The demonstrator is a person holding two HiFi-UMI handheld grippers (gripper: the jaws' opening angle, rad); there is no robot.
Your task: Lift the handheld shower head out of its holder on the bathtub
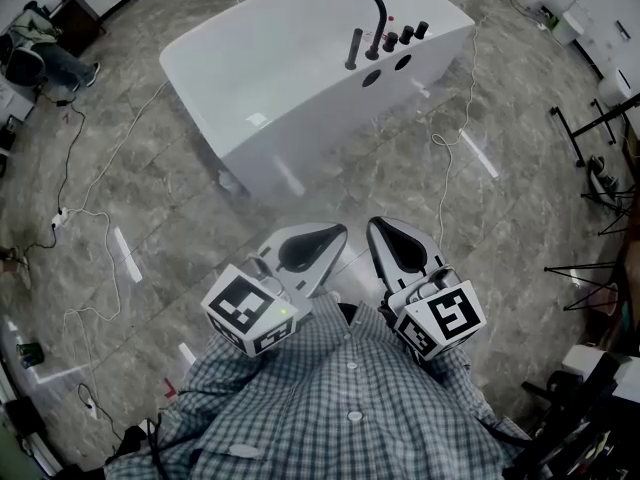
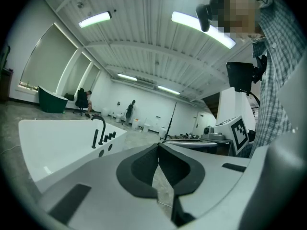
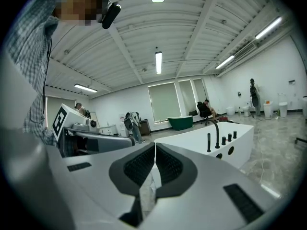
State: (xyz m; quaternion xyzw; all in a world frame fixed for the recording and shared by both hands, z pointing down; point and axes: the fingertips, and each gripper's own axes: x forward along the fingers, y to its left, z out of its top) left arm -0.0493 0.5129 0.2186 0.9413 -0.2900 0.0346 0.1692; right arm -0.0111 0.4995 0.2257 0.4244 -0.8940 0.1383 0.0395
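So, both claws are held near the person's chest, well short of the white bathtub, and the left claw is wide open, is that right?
Not quite: the left claw is shut, jaws together on nothing, as the left gripper view shows. It and the right claw do sit short of the white bathtub.

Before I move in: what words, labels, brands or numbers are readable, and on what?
None readable.
The left gripper and right gripper bear only black-and-white square markers, no letters.
The bathtub shows no legible print from here.
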